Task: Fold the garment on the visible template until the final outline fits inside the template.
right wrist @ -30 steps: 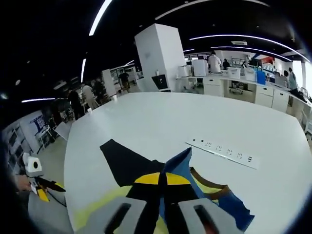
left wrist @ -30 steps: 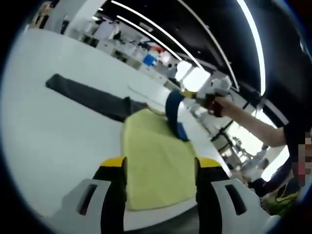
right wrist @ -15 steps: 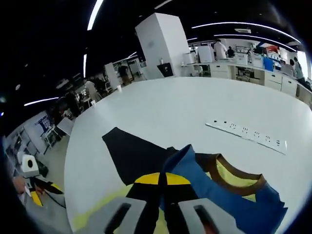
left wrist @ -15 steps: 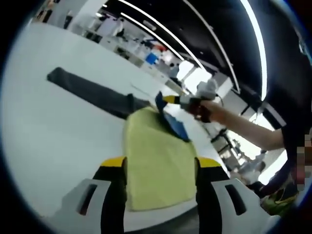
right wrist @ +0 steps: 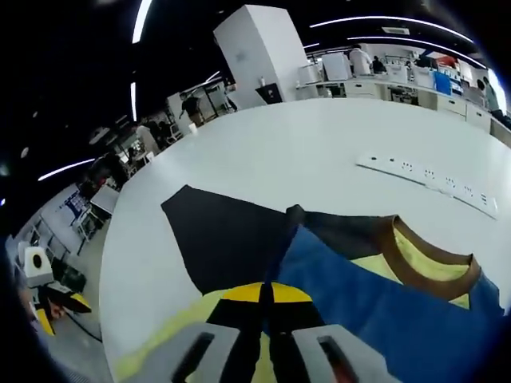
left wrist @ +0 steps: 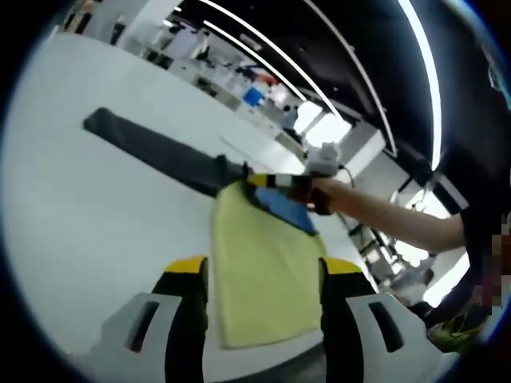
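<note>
Right gripper [right wrist: 267, 297]: jaws closed together on a fold of the garment [right wrist: 375, 299], a blue and yellow shirt with a brown collar. Left gripper [left wrist: 255, 275]: jaws wide apart, gripping nothing, raised above the garment's yellow panel [left wrist: 259, 271]. The garment lies on a white table [left wrist: 104, 215], spread over a dark template [right wrist: 227, 239] that sticks out from under it as a long strip. No brand, label or writing can be read. A white power strip [right wrist: 427, 177] lies on the table well beyond the collar. The room is a dim open workshop with ceiling light strips, benches and standing people. In the left gripper view, the right gripper [left wrist: 259, 180] appears, held by a hand [left wrist: 313, 194], pinching the blue edge.
</note>
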